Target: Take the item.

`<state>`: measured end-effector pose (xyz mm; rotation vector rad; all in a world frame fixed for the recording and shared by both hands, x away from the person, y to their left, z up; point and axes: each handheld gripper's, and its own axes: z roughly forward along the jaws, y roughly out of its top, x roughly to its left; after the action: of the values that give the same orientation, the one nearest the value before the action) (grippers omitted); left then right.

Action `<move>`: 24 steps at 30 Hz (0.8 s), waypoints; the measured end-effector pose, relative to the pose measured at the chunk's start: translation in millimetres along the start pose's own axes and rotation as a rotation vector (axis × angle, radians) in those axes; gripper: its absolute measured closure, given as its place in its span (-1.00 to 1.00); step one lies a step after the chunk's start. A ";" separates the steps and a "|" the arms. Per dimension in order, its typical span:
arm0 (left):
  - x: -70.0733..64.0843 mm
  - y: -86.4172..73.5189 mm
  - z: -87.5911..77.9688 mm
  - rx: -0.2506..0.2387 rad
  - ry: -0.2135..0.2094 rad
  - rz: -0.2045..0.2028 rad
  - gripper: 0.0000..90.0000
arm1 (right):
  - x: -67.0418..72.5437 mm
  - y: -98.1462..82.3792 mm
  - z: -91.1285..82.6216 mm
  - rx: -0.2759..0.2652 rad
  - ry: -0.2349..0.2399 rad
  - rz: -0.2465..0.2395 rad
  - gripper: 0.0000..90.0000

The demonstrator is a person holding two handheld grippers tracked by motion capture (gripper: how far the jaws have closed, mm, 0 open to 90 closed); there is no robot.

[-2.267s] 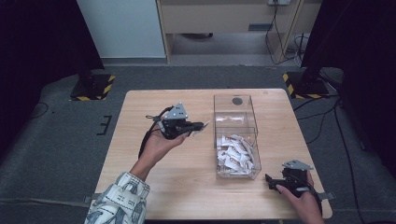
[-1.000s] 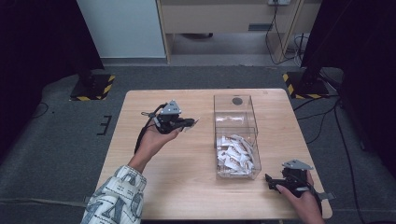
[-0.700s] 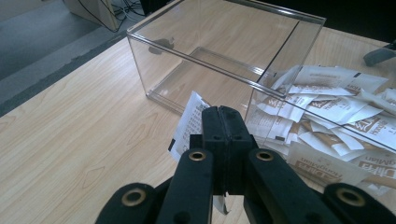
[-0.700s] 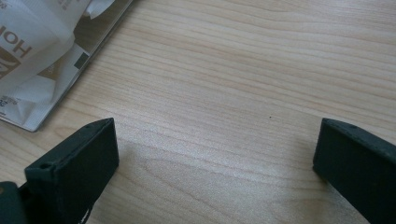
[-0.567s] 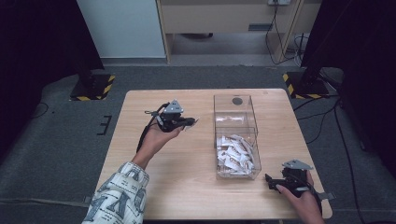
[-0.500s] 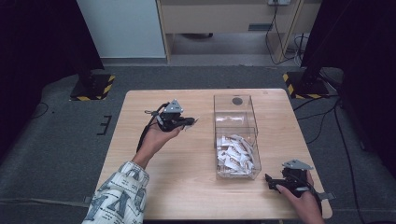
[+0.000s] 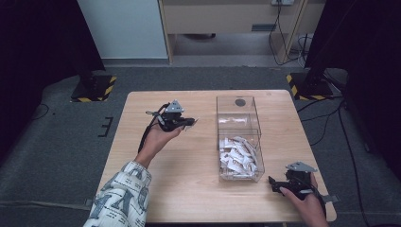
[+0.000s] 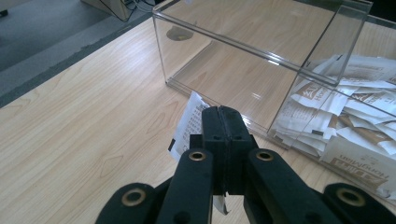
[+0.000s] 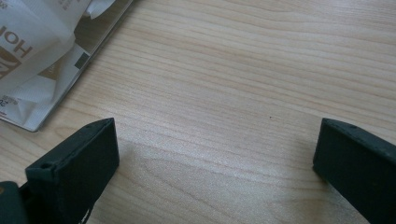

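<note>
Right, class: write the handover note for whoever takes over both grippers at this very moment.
Left gripper: shut on one packet, held above the table, left of the clear box.
Right gripper: open, holding nothing, low over the table at its near right corner.
Box: near compartment holds a pile of packets; far compartment has none.
Done: one packet gripped.
Left: likely to place it in the far compartment, then fetch the others.

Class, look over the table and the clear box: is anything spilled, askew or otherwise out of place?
Nothing is spilled or broken. The clear box stands square on the table, its near compartment heaped loosely with white packets, its far one empty. The one packet outside it is pinched in the left gripper, so it is held, not dropped.
</note>
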<state>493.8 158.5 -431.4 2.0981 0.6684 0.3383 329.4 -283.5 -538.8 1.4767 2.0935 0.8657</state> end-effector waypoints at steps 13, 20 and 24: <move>11.4 -16.4 12.9 0.057 0.030 -0.015 0.99 | 0.0 0.0 0.0 0.000 0.000 0.000 -0.99; 16.0 -27.6 18.6 0.080 0.035 -0.032 0.99 | 0.0 0.0 0.0 0.000 0.000 -0.001 -0.99; 19.5 -31.8 19.9 0.092 0.043 -0.038 0.99 | 0.0 0.0 0.0 0.000 0.000 0.000 -0.99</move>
<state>508.4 171.1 -469.1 2.1677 0.7615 0.3374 329.4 -283.5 -538.8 1.4763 2.0935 0.8655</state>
